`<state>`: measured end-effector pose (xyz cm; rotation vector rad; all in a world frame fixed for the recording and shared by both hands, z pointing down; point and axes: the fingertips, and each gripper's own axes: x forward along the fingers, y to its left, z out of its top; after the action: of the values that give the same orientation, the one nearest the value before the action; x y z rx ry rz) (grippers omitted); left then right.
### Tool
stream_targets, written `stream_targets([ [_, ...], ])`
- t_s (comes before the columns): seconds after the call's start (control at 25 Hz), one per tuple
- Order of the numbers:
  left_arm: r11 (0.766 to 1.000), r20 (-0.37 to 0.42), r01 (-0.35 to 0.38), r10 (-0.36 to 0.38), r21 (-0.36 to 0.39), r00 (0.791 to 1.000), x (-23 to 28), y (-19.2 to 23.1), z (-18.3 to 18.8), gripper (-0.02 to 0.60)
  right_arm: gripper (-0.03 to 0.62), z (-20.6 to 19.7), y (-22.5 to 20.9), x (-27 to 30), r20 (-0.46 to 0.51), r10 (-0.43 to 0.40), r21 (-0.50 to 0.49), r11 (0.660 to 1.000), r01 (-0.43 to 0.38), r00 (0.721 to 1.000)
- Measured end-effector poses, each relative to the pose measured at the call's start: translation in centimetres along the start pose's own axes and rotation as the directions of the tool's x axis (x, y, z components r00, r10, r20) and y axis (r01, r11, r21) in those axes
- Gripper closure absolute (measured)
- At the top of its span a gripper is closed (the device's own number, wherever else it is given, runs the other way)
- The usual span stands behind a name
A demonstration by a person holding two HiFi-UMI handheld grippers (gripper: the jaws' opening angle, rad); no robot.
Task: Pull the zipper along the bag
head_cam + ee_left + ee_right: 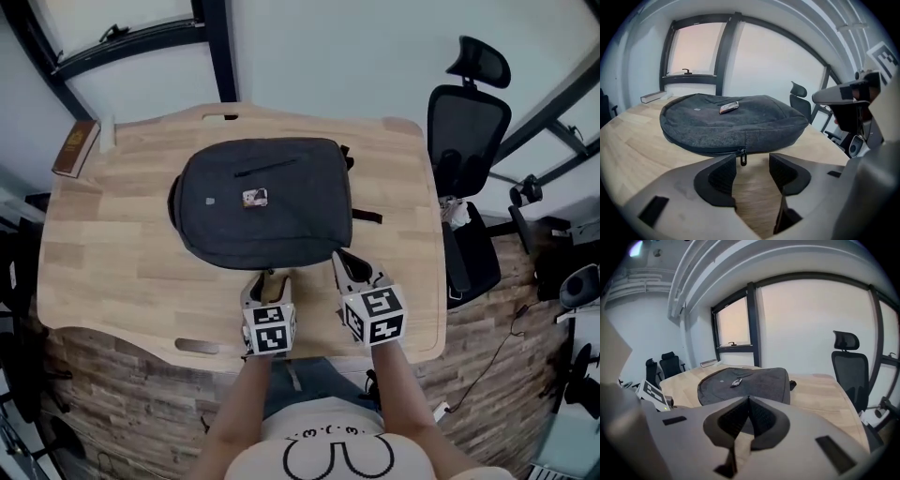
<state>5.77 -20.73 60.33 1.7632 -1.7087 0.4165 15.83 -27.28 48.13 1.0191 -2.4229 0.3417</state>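
dark grey fabric bag (262, 202) lies flat on light wooden table (112, 272), near edge facing person. small black zipper pull (743, 157) hangs at that edge.

left gripper (752, 161): jaws apart, pull just ahead of gap, nearer left jaw, not gripped.

right gripper (749, 401): jaws together at bag's near right corner, no fabric seen between them.

risks:
- left jaws close off-centre, pinch seam or miss pull
- bag unanchored, likely slides with pull
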Motion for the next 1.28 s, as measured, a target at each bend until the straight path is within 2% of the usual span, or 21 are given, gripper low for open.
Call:
stream_targets([
  [0.2, 0.990, -0.012, -0.137, 0.137, -0.037, 0.990, 2.1, 0.4, -0.4, 0.372, 0.542, 0.0, -0.4, 3.5, -0.062, 0.097, -0.036, 0.994, -0.099, 0.993],
  [0.4, 0.952, -0.028, -0.305, 0.304, -0.024, 0.952, 2.2, 1.5, -0.6, 0.464, 0.542, -2.0, 0.3, 5.6, -0.172, 0.145, -0.075, 0.984, -0.159, 0.974],
  [0.56, 0.928, -0.036, -0.369, 0.367, -0.057, 0.929, 2.4, 2.3, -0.5, 0.494, 0.542, -4.2, 0.9, 6.2, -0.264, 0.154, -0.128, 0.973, -0.193, 0.952],
  [0.64, 0.921, -0.038, -0.382, 0.380, -0.079, 0.924, 2.4, 2.8, -0.5, 0.497, 0.542, -4.6, 1.2, 6.4, -0.279, 0.152, -0.170, 0.964, -0.204, 0.948],
  [0.68, 0.919, -0.040, -0.383, 0.380, -0.091, 0.924, 2.3, 3.0, -0.5, 0.521, 0.542, -4.7, 1.2, 6.4, -0.287, 0.151, -0.170, 0.964, -0.205, 0.946],
  [0.8, 0.932, -0.039, -0.345, 0.343, -0.112, 0.939, 2.2, 2.9, -0.4, 0.534, 0.542, -5.0, 0.9, 6.5, -0.303, 0.151, -0.145, 0.969, -0.202, 0.941],
  [0.92, 0.947, -0.033, -0.307, 0.305, -0.096, 0.952, 1.8, 2.8, -0.2, 0.537, 0.543, -5.1, 0.8, 6.7, -0.306, 0.136, -0.152, 0.970, -0.189, 0.942],
  [1.28, 0.959, -0.051, -0.264, 0.260, -0.097, 0.964, 1.0, 3.0, -0.5, 0.563, 0.543, -5.5, 0.8, 7.0, -0.283, 0.138, -0.169, 0.967, -0.191, 0.949],
])
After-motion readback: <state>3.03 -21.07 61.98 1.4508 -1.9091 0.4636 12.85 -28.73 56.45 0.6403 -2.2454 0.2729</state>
